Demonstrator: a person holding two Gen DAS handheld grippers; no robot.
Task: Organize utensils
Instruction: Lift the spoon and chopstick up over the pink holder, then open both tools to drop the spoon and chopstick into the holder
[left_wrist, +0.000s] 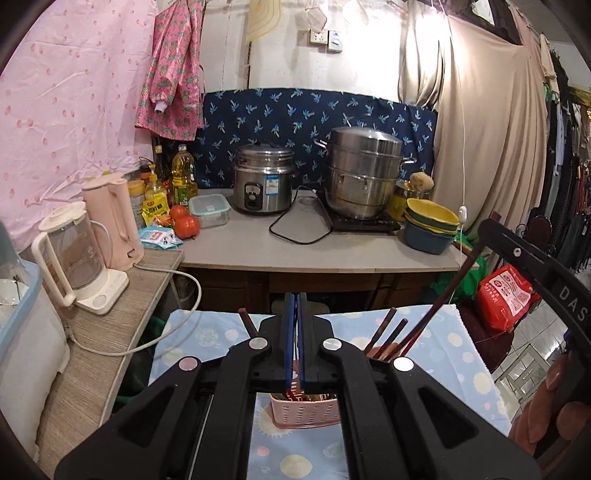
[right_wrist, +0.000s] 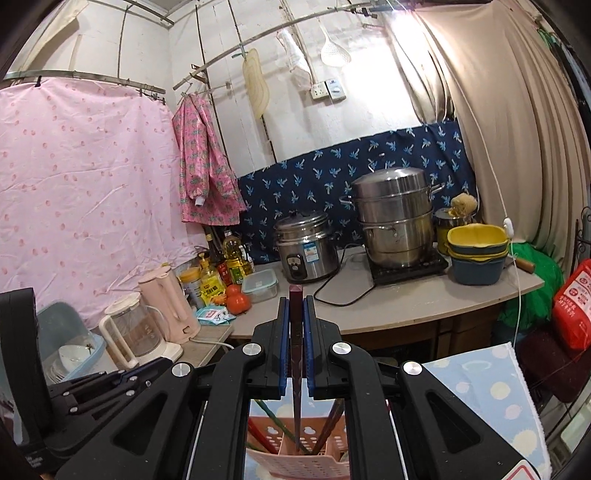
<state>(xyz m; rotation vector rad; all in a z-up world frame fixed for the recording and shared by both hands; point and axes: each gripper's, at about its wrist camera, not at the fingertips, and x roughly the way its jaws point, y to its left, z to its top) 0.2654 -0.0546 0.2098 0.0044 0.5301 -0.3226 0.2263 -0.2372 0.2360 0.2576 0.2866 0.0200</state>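
Right wrist view shows a dark reddish-brown chopstick clenched in the right gripper at frame centre, tip over the pink slotted plastic basket below. Left gripper is clamped empty. A loose pinch could let the chopstick swing and miss the basket's compartment.

I see sharp, evenly lit frames; glare blows out the wall above the steamer pot; fisheye bends edges, corners black.
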